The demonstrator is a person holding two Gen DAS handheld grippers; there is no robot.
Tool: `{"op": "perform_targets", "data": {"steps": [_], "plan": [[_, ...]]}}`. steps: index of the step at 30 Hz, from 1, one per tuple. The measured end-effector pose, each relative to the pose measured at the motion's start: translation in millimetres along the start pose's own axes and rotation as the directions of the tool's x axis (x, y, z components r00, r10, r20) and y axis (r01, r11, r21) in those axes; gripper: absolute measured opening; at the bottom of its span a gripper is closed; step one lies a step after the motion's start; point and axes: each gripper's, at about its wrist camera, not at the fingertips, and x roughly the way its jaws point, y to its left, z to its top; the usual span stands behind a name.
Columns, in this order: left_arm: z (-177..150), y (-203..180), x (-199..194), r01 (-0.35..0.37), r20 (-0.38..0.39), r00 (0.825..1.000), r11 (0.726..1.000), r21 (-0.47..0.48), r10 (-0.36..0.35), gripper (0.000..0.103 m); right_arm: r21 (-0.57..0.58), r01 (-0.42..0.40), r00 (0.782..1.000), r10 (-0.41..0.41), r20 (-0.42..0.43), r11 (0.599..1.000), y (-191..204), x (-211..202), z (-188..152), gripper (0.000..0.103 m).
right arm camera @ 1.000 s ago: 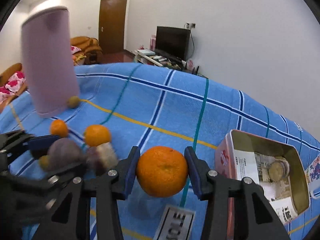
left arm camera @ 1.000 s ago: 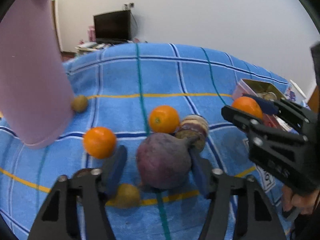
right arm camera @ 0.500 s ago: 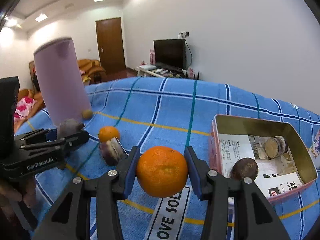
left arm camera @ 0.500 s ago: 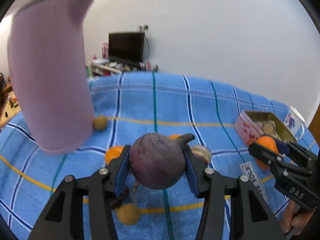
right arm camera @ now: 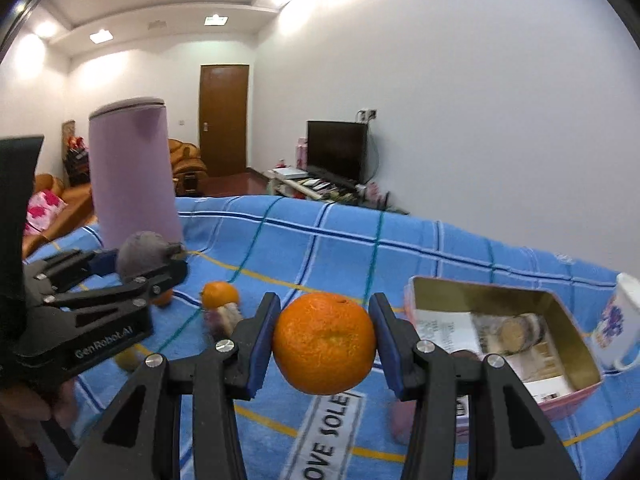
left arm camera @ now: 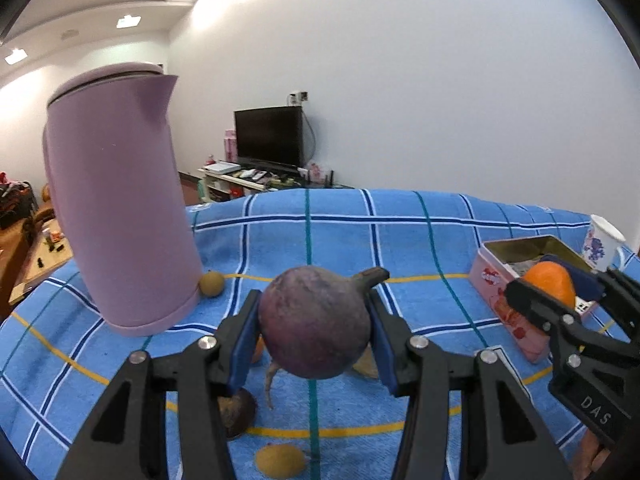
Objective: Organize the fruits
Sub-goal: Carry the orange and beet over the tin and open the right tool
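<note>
My left gripper is shut on a purple round fruit with a stem and holds it above the blue checked cloth. My right gripper is shut on an orange, held in the air just left of the pink tin box. In the left wrist view the right gripper with the orange is at the right, beside the tin. In the right wrist view the left gripper with the purple fruit is at the left.
A tall lilac kettle stands at the left with a small brown fruit at its base. An orange, a striped fruit and small brownish fruits lie on the cloth. A white flowered mug stands right of the tin.
My left gripper closed on the purple fruit and lifted it off the cloth. My right gripper rose with the orange and moved nearer the tin.
</note>
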Motion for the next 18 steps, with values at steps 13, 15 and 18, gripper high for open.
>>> {"op": "perform_targets", "data": {"steps": [13, 15, 18], "plan": [[-5.3, -29.7, -4.9, -0.017, -0.019, 1.000, 1.000, 0.015, 0.017, 0.052, -0.021, 0.042, 0.999, -0.041, 0.033, 0.999, -15.9, -17.0, -6.1, 0.048], [-6.0, -36.6, -4.9, -0.013, -0.022, 1.000, 1.000, 0.026, 0.013, 0.052, -0.017, 0.045, 0.998, -0.045, 0.039, 0.999, -19.6, -18.9, -5.9, 0.048], [-6.4, -44.8, -4.7, -0.008, -0.027, 1.000, 0.999, 0.032, 0.008, 0.052, -0.006, 0.049, 0.998, -0.049, 0.046, 0.999, -26.0, -21.5, -5.9, 0.048]]}}
